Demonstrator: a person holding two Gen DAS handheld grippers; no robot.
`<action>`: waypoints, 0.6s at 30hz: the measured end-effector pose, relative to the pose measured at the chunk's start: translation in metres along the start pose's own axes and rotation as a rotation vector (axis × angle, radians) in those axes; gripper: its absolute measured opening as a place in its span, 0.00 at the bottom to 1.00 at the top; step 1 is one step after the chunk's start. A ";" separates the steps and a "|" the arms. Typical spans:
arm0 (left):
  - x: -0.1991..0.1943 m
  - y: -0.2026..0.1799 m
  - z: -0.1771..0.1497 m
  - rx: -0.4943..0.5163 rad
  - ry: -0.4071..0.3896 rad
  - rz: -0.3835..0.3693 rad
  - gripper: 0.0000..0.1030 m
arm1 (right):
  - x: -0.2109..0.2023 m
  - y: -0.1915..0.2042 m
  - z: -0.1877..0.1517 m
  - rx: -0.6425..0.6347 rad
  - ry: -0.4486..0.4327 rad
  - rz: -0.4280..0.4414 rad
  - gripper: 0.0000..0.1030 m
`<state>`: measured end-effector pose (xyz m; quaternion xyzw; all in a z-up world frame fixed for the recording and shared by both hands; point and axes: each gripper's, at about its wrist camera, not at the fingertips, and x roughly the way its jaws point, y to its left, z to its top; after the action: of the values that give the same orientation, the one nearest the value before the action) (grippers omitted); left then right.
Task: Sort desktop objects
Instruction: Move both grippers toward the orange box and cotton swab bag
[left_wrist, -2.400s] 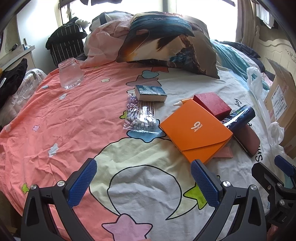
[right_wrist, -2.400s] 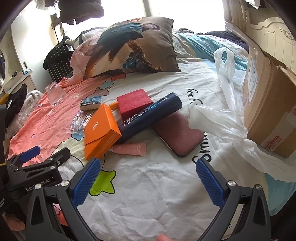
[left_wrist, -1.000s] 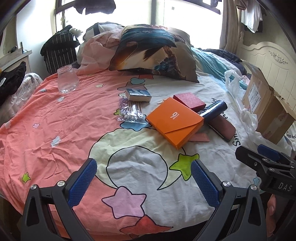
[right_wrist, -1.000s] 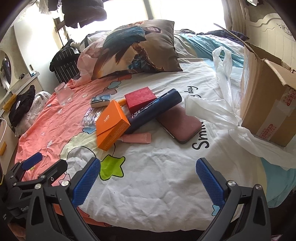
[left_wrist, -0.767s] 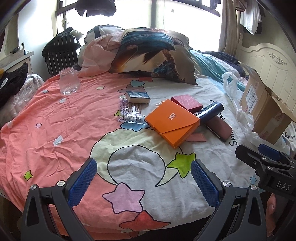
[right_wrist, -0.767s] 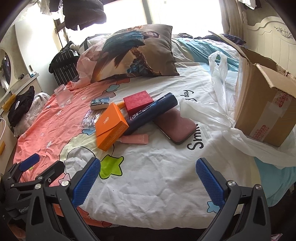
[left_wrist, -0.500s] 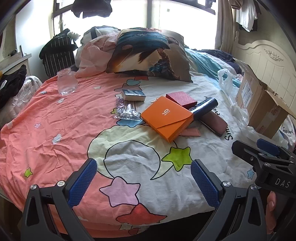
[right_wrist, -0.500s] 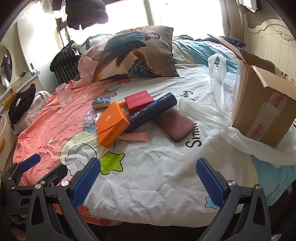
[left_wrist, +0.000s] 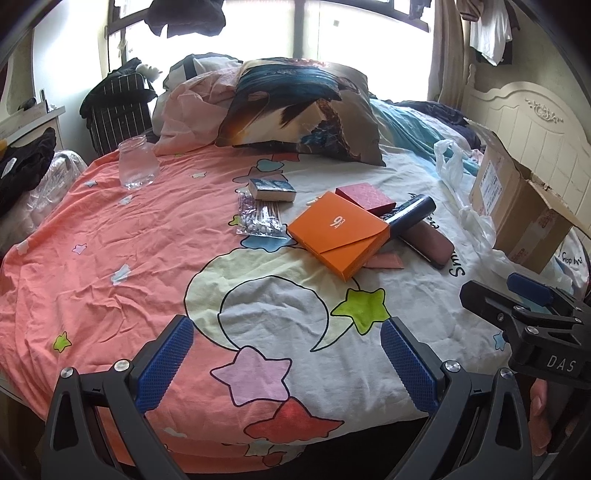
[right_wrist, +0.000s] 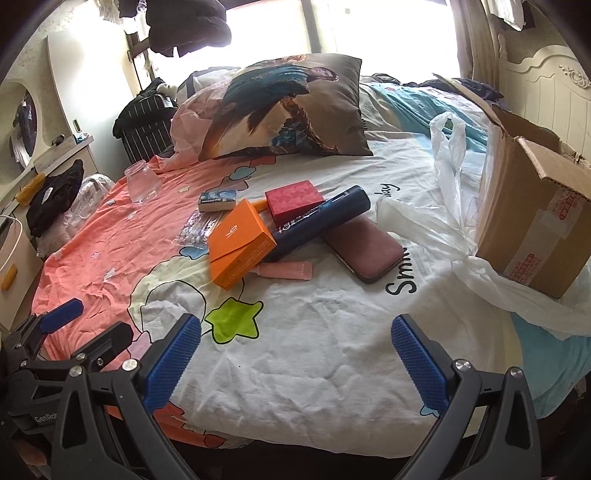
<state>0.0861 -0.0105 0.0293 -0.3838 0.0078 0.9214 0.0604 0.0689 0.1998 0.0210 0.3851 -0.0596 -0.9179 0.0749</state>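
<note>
Both grippers, left (left_wrist: 282, 354) and right (right_wrist: 295, 354), hover spread wide and empty at the near edge of the bed (left_wrist: 110, 236). The orange box (left_wrist: 338, 232) lies mid-bed, leaning on a navy tube (right_wrist: 319, 221); behind it a red box (right_wrist: 293, 201), right of it a pink case (right_wrist: 364, 251) and a cardboard box (right_wrist: 532, 221).

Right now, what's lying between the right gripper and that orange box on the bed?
Only bare printed bedsheet, with a green star on it. The right wrist view shows nothing else between the open right gripper and the orange box.
</note>
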 end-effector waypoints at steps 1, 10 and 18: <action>0.000 0.001 0.000 0.001 -0.003 0.003 1.00 | 0.002 0.000 0.000 0.006 0.003 0.010 1.00; 0.020 0.012 0.013 -0.009 0.018 0.015 1.00 | 0.022 -0.008 0.006 0.043 0.044 0.050 1.00; 0.055 0.007 0.028 0.011 0.071 0.001 1.00 | 0.039 -0.007 0.016 0.039 0.065 0.082 1.00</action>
<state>0.0271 -0.0104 0.0097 -0.4159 0.0153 0.9072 0.0617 0.0292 0.2004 0.0037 0.4134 -0.0907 -0.8997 0.1069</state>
